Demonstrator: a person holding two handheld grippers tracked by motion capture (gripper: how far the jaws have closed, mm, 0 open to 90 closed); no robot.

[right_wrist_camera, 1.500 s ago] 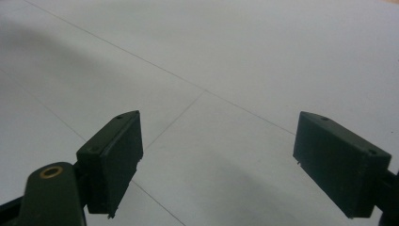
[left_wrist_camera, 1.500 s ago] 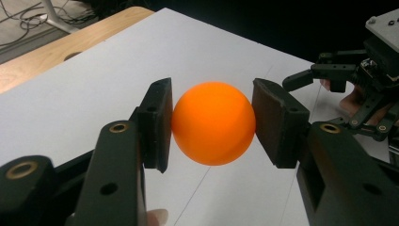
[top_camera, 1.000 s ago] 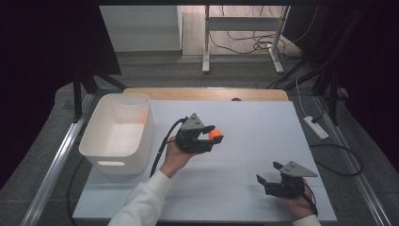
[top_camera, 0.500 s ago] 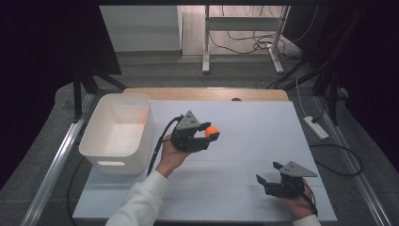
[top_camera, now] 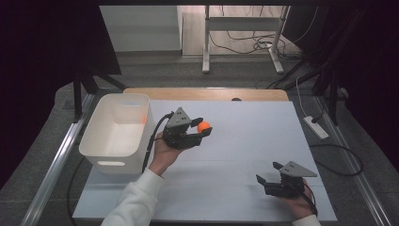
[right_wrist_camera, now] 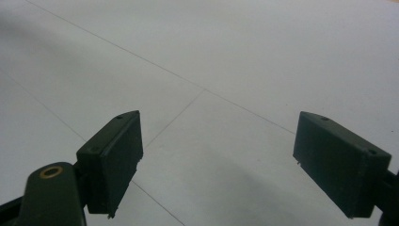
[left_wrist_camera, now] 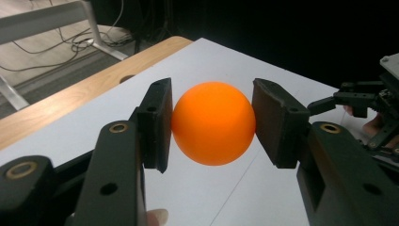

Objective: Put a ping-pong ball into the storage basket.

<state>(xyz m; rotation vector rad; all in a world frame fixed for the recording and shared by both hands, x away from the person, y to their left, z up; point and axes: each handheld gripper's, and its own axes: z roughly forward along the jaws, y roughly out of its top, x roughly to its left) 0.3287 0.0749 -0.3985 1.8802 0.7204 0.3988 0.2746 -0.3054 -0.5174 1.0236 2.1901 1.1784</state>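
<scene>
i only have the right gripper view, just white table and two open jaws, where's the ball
Observer: The orange ball is clamped between the left gripper's two pads, held above the white table.
Operator: is it near the bin
Observer: The white bin sits at the table's left edge; the ball is to the right of it, not over it, and the left gripper's jaws point away from the bin.
Operator: and where am i in all that
Observer: The right gripper is low over the table's near right corner, jaws open with nothing between them, well apart from the ball.
</scene>
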